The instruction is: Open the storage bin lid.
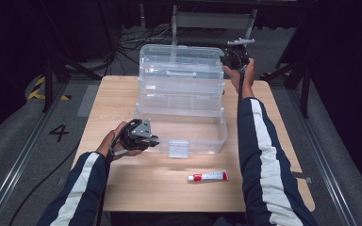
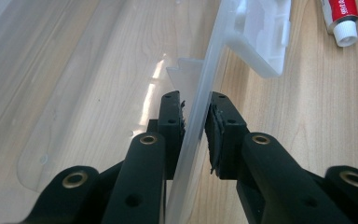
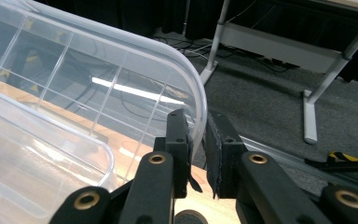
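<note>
A clear plastic box [image 1: 188, 136] stands on the wooden table with its lid [image 1: 181, 66] raised upright at the back. My left gripper [image 1: 154, 141] is at the box's front left, shut on the thin front wall [image 2: 205, 74], with one jaw inside the box and one outside. A white latch [image 2: 261, 37] hangs on that wall farther along. My right gripper [image 1: 225, 58] is held high at the lid's top right corner, shut on the curved lid rim [image 3: 200, 100]. A red and white tube [image 1: 208, 176] lies on the table in front of the box.
The tube's white cap [image 2: 346, 33] lies close beyond the latch. Table edge [image 1: 193, 209] is near the person. Behind the table are a metal frame [image 3: 279, 46], cables on grey floor, and dark stands at both sides.
</note>
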Demonstrator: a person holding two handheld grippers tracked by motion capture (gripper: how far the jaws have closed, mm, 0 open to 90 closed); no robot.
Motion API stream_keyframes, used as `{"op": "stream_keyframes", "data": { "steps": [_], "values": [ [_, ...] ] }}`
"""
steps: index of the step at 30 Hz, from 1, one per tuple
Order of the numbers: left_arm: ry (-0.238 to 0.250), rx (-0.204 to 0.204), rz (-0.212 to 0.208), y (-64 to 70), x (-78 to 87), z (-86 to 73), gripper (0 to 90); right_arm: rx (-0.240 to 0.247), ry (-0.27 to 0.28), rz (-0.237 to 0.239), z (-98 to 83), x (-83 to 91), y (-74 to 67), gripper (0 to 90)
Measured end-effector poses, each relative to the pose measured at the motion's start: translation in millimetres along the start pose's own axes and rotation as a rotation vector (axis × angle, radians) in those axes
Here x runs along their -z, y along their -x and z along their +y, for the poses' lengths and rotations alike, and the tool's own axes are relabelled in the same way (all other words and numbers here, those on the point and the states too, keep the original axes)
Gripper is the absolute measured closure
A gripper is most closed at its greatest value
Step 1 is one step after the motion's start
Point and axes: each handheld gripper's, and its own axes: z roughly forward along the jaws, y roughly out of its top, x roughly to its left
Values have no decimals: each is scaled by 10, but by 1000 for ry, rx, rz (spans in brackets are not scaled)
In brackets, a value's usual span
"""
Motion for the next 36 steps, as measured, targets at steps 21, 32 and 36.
{"op": "stream_keyframes", "data": {
  "steps": [21, 32, 36],
  "values": [
    [5, -1, -13, -15, 8, -18, 768, -21, -73, -10, -98, -192, 59, 799],
    [10, -7, -24, -48, 5, -33, 774, -48, -119, 16, -201, -236, 145, 853],
    [15, 11, -33, -57, 9, -44, 774, -41, -115, 14, -208, -199, 164, 848]
  ]
}}
